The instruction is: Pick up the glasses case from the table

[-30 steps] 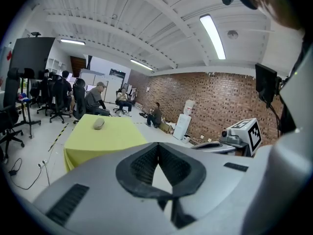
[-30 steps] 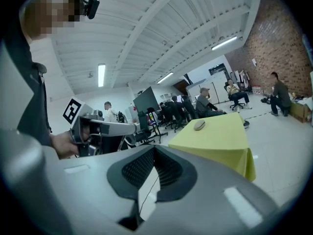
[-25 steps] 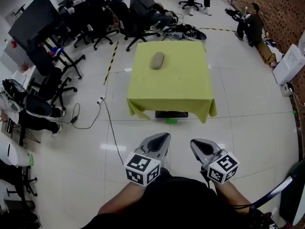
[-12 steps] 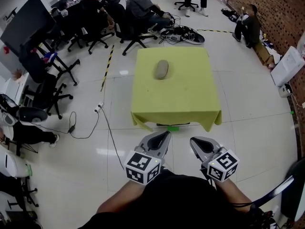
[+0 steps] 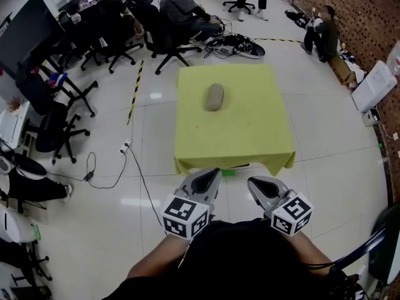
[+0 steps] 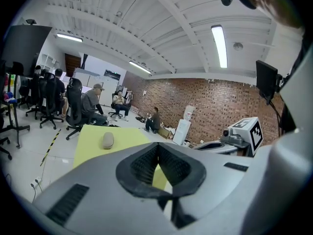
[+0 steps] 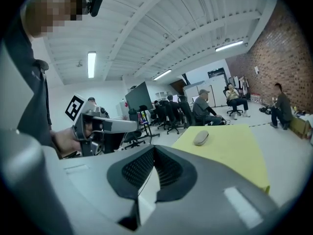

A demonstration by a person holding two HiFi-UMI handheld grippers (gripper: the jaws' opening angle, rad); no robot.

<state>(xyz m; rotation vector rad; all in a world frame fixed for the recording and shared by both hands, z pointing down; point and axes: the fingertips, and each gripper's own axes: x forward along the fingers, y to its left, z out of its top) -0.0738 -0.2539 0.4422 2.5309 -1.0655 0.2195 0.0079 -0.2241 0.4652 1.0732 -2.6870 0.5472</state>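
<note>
The grey oval glasses case (image 5: 214, 97) is lying lengthwise well ahead, nearer the closed, empty left gripper (image 5: 208, 179) than the equally closed right gripper (image 5: 257, 185).

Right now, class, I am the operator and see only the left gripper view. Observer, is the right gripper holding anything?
Observer: No. The right gripper view shows the right gripper with jaws together, nothing between them.
Operator: The left gripper hides the table's near side from me. What lies there?
Observer: The head view shows bare cloth there; the glasses case lies on the far half, slightly left of centre.
Operator: And on the floor?
Observer: A small green thing lies just below the cloth's near edge.
</note>
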